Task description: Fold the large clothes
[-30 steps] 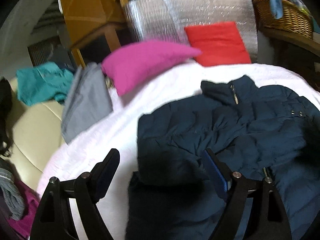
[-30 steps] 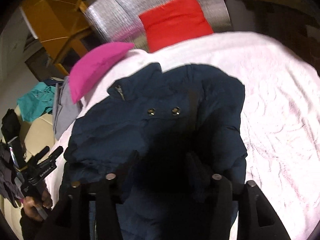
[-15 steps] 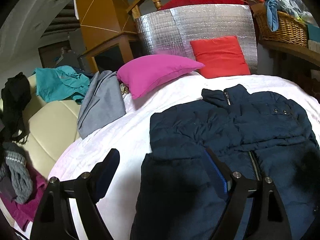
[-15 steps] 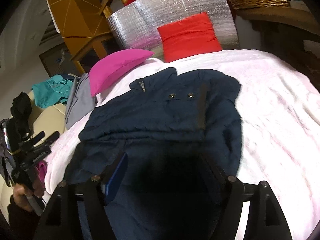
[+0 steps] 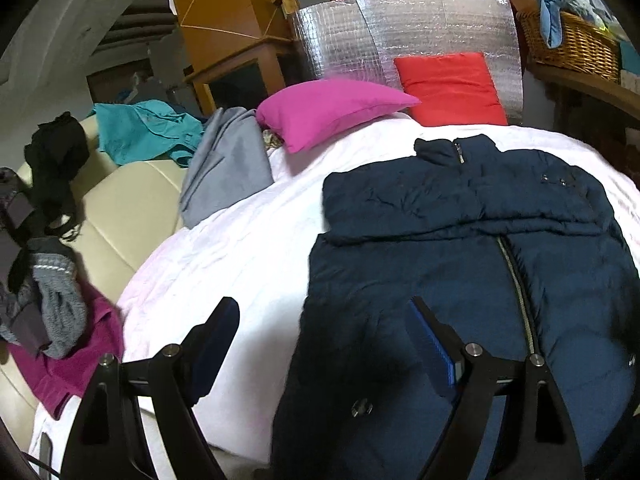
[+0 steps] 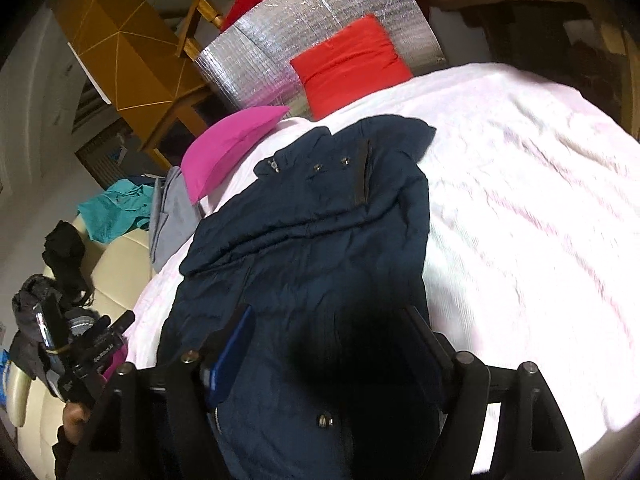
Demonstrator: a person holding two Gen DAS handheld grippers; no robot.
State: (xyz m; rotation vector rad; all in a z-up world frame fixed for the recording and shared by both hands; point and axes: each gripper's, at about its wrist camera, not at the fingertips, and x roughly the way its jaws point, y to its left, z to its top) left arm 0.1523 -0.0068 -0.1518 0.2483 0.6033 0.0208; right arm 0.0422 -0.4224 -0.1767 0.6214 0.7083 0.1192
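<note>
A navy puffer jacket (image 5: 460, 240) lies flat on the white bed sheet (image 5: 240, 248), collar toward the pillows and zipper up. Its upper part is folded across the chest. My left gripper (image 5: 320, 308) is open above the jacket's lower left edge, one finger over the sheet and one over the fabric. In the right wrist view the jacket (image 6: 312, 240) fills the middle. My right gripper (image 6: 328, 312) hangs over its lower part with jaws apart and nothing pinched between them. A hand holds the left gripper (image 6: 118, 318) at the far left.
A pink pillow (image 5: 328, 112) and a red pillow (image 5: 448, 88) lean at the head of the bed by a silver panel (image 5: 400, 28). A grey garment (image 5: 224, 164) and a teal one (image 5: 140, 132) lie on the cream sofa (image 5: 112, 208). A wicker basket (image 5: 568, 44) stands far right.
Both grippers have drawn back from the jacket toward the bed's near edge, so more of it shows. The right jaws have spread wider. The jacket lies still.
</note>
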